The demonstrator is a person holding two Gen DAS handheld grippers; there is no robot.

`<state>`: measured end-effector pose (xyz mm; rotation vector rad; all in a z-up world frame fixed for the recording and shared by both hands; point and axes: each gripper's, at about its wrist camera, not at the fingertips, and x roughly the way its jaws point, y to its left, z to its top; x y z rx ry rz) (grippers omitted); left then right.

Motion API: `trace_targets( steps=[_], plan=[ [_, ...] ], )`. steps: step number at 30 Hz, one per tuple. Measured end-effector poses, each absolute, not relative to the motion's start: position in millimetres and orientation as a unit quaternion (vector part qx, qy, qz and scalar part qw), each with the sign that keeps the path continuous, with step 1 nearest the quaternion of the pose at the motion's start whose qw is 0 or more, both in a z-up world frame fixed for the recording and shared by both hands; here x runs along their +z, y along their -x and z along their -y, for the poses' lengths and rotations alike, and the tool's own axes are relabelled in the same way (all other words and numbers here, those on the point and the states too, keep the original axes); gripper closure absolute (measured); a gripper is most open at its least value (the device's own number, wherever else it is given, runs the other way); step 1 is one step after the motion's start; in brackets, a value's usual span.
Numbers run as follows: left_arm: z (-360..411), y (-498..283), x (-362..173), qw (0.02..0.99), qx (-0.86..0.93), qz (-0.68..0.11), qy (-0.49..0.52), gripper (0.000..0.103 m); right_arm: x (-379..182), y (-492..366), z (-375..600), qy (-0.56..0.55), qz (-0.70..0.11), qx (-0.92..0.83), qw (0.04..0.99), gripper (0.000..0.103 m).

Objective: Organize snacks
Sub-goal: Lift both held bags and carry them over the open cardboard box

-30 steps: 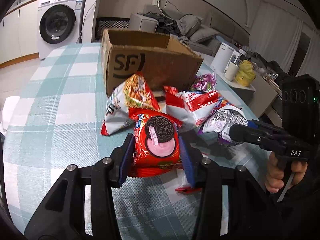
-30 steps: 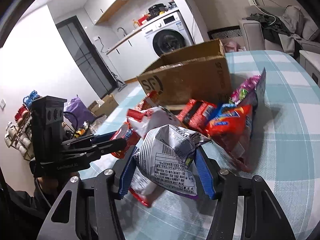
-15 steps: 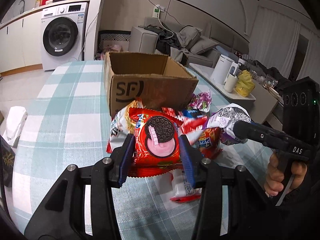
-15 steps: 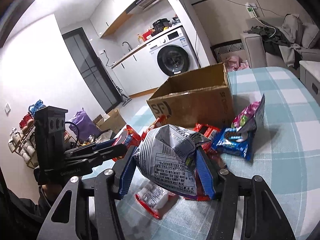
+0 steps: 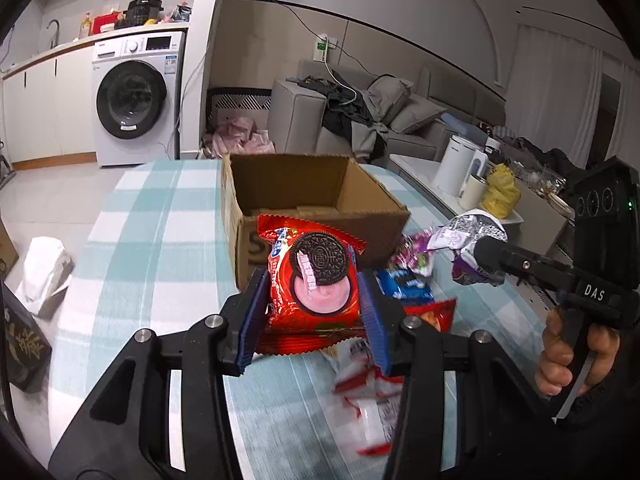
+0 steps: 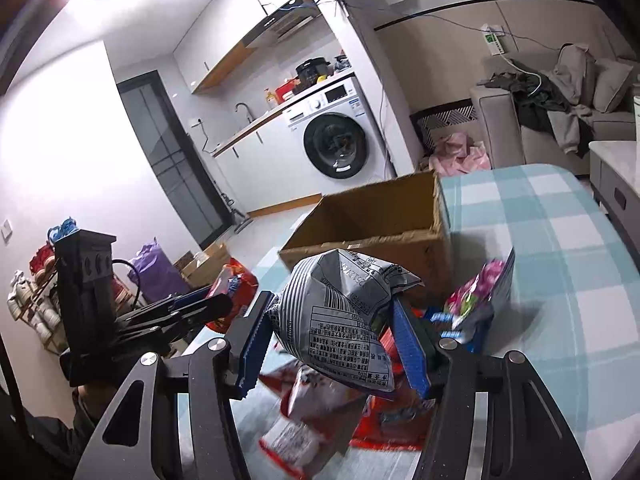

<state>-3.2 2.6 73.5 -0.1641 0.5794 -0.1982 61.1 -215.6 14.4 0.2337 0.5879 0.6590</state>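
a: left gripper (image 5: 314, 300) at six o'clock in its own view, blue pads pinching the red oreo pack (image 5: 314, 280) on both sides, the pack lifted off the table.

b: and the cardboard box (image 5: 312, 196) sits at twelve o'clock just behind that pack, top open, standing on the checked tablecloth (image 5: 160, 240).

a: over at three o'clock, the right gripper (image 5: 486, 256) has its fingers clamped on a grey printed bag (image 5: 468, 232), a bare hand (image 5: 568, 356) wrapped round the handle.

b: right wrist view confirms it: right gripper (image 6: 332, 340) squeezing the grey printed bag (image 6: 340, 320) between blue pads, bag crumpled, held above the heap.

a: the box (image 6: 372, 236) lies at twelve o'clock past the bag there, and the left gripper (image 6: 200, 308) comes in from nine o'clock.

b: under the bag, loose snacks (image 6: 320, 412) on the cloth, red and white wrappers, too blurred to read. a pink-and-purple bag (image 6: 480, 296) stands at two o'clock, near the box corner.

a: washing machine (image 5: 132, 100) at ten o'clock in the left view, well apart from the table.
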Motion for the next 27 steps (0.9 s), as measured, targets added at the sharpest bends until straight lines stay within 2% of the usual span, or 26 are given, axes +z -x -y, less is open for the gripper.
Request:
trace_targets(
  steps=[17, 27],
  plan=[
    [7.5, -78.4, 92.8, 0.957, -0.079, -0.273, 0.065, 0.061, 39.0, -118.0, 213.6, -0.120, -0.280, 0.296, 0.905, 0.045],
    [13.7, -121.6, 86.4, 0.955, -0.068, -0.284, 0.056, 0.061, 37.3, -158.4, 203.8, -0.123, -0.287, 0.298, 0.902, 0.045]
  ],
)
